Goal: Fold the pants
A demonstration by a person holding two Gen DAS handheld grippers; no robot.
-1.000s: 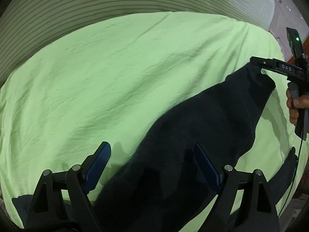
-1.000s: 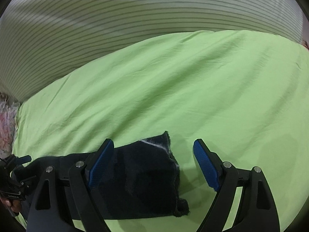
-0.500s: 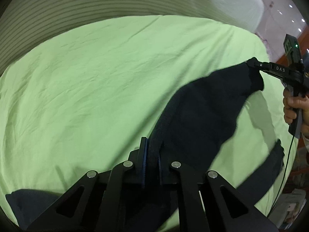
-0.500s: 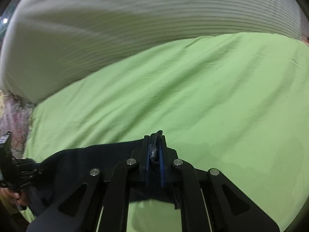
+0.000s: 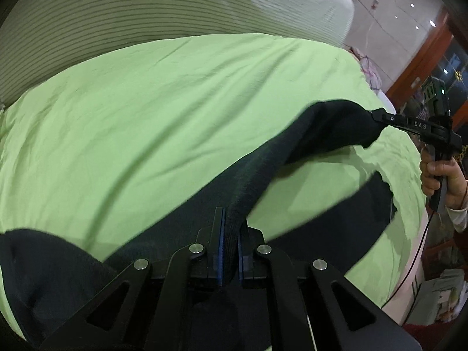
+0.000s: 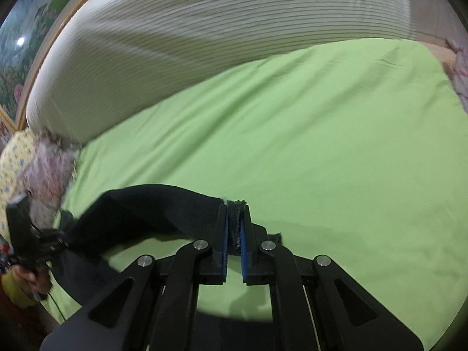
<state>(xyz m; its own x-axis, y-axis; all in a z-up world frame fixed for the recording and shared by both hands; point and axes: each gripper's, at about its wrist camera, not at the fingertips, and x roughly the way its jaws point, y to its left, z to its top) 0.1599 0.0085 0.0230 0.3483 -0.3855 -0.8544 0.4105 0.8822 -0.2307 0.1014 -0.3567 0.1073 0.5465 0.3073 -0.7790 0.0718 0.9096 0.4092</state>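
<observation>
The left gripper [image 5: 229, 245], open a second ago, is now pinching the dark knit pants [image 5: 263, 158] at six o'clock; the right gripper [image 6: 233, 235] is likewise clamping the hem. The pants are lifting off the lime-green bed sheet [image 5: 146, 111], so folding is starting.

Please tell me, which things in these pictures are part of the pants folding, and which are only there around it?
Part of the job:
- dark pants, lifted between both grippers
- left gripper, shut on the pants
- right gripper, shut on the pants
- green sheet, the folding surface

Only lying about:
- striped bedding
- floral cloth at the bed's edge
</observation>
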